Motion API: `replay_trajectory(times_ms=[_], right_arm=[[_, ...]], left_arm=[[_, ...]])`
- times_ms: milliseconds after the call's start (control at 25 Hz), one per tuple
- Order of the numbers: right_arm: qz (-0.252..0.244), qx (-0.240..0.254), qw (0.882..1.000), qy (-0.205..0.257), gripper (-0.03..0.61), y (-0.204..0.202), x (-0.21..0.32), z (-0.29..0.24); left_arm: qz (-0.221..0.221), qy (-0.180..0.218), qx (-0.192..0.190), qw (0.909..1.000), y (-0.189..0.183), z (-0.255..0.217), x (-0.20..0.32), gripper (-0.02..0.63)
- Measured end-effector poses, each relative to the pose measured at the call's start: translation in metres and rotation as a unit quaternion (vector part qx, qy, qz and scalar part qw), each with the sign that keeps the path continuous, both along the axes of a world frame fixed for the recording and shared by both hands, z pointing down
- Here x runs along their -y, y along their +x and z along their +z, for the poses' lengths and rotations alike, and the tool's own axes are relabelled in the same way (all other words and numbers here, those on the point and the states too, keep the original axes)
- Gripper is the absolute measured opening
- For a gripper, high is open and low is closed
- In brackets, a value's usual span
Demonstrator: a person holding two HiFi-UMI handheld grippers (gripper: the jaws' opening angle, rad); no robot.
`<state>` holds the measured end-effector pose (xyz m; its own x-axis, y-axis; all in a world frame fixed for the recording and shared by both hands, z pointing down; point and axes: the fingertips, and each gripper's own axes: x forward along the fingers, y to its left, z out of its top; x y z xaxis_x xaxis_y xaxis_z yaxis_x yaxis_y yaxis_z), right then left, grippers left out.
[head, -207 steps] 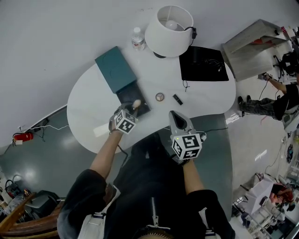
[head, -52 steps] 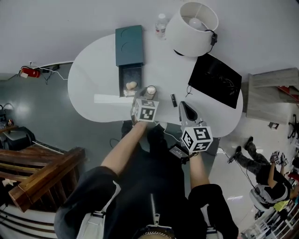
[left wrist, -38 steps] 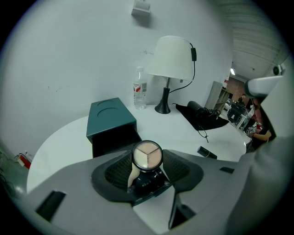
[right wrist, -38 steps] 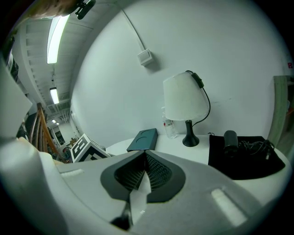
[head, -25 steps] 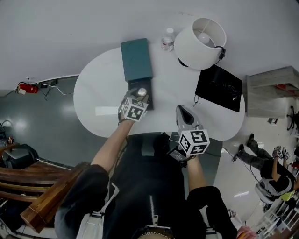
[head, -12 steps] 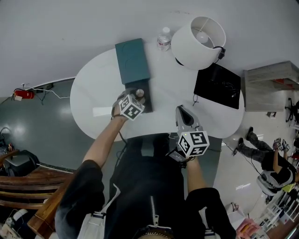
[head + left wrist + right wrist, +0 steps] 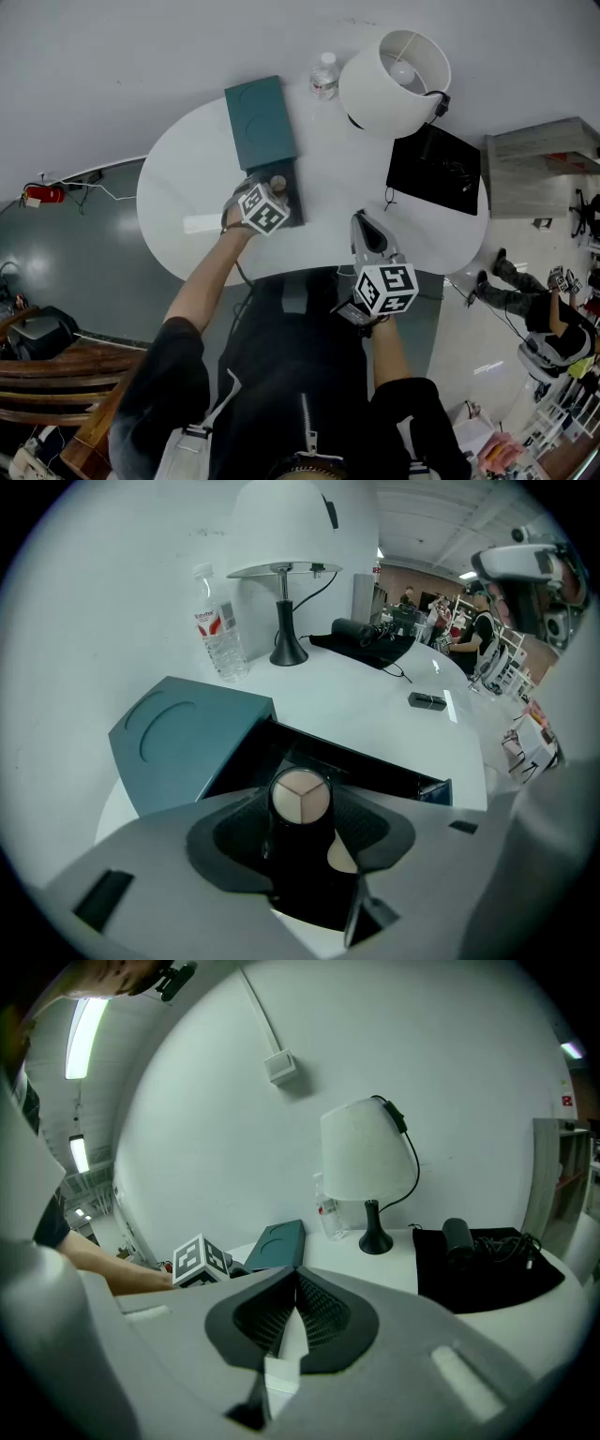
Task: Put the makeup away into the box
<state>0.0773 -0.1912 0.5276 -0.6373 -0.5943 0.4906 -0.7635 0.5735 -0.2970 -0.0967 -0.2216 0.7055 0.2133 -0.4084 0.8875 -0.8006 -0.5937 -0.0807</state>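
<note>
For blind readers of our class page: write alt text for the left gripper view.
The left gripper holds a round three-shade makeup compact over an open box with a teal lid; a lamp and water bottle stand behind.

The head view looks steeply down from above the person. It takes in the whole table [image 7: 178, 178], the floor around it and the wall beyond its far edge. The left gripper view rides on the left gripper [image 7: 274, 186], close over the box [image 7: 260, 122]. It faces down and across toward the far edge, where the lamp [image 7: 394, 70] and bottle [image 7: 323, 77] stand. The right gripper view rides on the right gripper [image 7: 364, 225] at the near edge and faces almost level toward the wall. All three views share the box, lamp, bottle and the black mat [image 7: 436, 169] at the right end. The right gripper view also catches the left gripper's marker cube.
</note>
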Motion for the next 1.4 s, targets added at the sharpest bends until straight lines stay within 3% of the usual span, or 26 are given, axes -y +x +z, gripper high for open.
replay_trajectory(times_ms=[520,1040,1400], right_arm=[[0.008,0.003,1.0,0.001,0.006,0.007,-0.004,-0.001],[0.007,0.01,1.0,0.013,0.006,0.015,-0.011,-0.01],[0.002,0.019,1.0,0.022,0.006,0.032,-0.019,-0.016]], left_arm=[[-0.005,0.001,0.006,1.0,-0.004,0.0,0.0,0.212],[-0.011,0.053,0.012,0.9985,-0.001,-0.03,-0.007,0.211],[-0.012,0.082,0.011,0.9965,0.017,-0.055,-0.02,0.161]])
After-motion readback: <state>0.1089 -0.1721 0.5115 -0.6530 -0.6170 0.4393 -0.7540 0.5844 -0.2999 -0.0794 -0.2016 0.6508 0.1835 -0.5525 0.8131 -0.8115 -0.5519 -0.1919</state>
